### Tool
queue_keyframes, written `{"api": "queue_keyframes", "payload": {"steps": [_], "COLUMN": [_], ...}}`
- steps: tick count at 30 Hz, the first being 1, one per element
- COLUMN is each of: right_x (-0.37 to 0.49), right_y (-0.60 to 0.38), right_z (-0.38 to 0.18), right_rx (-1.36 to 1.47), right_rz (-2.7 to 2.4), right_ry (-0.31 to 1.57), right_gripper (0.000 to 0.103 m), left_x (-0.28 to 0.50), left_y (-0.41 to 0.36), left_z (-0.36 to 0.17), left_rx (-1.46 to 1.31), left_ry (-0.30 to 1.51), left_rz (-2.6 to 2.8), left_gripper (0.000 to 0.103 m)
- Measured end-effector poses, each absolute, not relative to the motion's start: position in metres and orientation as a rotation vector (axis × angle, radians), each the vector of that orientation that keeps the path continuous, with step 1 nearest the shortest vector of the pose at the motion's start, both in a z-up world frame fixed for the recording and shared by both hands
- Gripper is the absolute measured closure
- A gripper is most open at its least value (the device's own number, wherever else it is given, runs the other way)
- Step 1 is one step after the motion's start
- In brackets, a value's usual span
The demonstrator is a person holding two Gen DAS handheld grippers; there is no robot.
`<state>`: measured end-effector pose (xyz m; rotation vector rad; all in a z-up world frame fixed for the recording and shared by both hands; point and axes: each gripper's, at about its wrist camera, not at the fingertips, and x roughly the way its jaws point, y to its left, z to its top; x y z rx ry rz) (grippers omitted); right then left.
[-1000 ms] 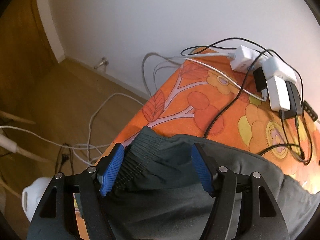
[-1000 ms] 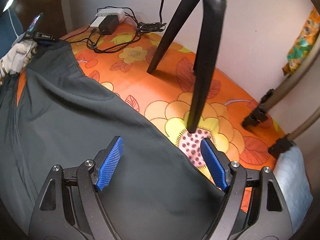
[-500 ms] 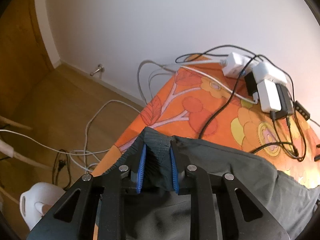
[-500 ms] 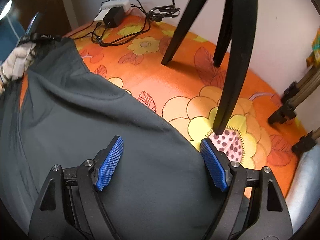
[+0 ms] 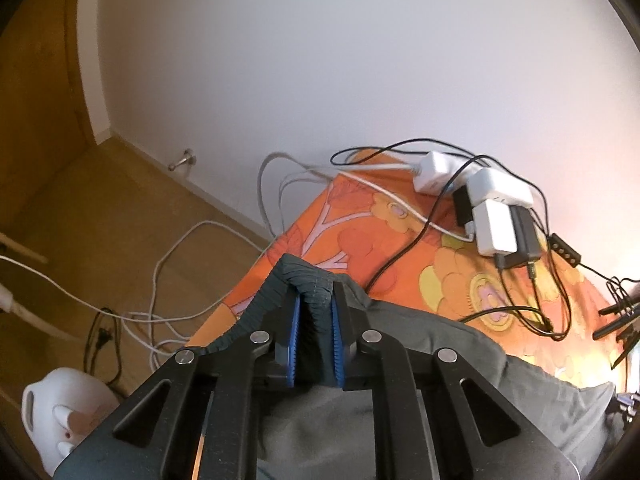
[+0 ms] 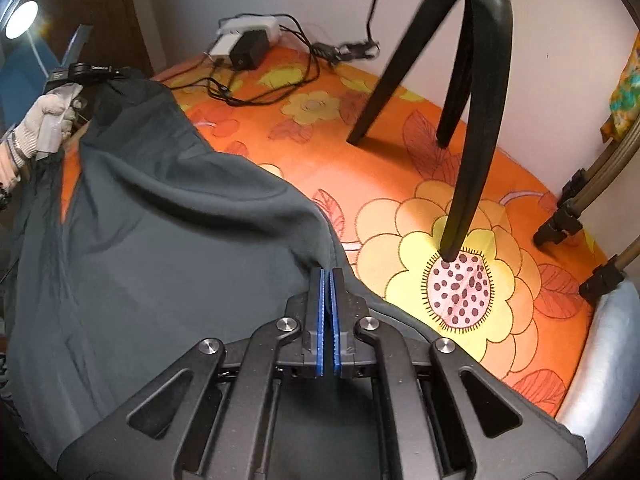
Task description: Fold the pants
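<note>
Both tongs of mine are biting cloth now. My left gripper (image 5: 314, 312) is closing on the ribbed waistband (image 5: 308, 276) of the dark grey pants (image 6: 160, 272), a thick pleat of it bunched between the blue pads (image 5: 294, 344) and poking out just ahead of the tips. My right gripper (image 6: 329, 280) is clamped tight on a thin ridge of the same fabric further down the leg, the cloth rising to the tips in a soft fold. The rest of the pants lies slack behind and to the left of that right grip, across the orange flowered cover (image 6: 400, 152). Far off to its left I can see my gloved hand (image 6: 44, 120) with the other tong, raised at the waistband end.

I judge this to be the pick-up stage: both ends gripped, no fold made yet. Next I would need to lift the two ends together, keep the cloth taut between them, and carry one edge over the other evenly. Ahead of the right tips stands a black tripod leg (image 6: 476, 148), and ahead of the left lie chargers and cables (image 5: 496, 216); I should steer clear of both.
</note>
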<state>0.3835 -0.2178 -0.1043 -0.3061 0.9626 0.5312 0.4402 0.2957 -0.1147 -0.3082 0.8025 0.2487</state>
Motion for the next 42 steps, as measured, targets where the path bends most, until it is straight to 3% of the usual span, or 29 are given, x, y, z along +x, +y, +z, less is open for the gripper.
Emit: {"api": "queue_keyframes", "payload": {"steps": [10,25,42], "right_x": [0.345,0.275,0.164], "right_y": [-0.214,-0.213,-0.200], "right_z": [-0.074,-0.027,-0.029], "right_rx": [-0.343,-0.323,-0.285], "right_rz": [0.519,0.504,0.481], "right_ry": [0.881,0.832,0.928], "right_gripper": [0.100,0.101,0.101], "left_x": [0.409,0.351,0.257], "left_y": [0.253,0.279,0.301], "left_z": [-0.078,-0.047,-0.069], "left_rx": [-0.094,-0.161,-0.201], "left_ry": [0.710,0.657,0.727], "left_rz": [0.218,0.189,0.183], "left_gripper": [0.093,0.096,0.096]}}
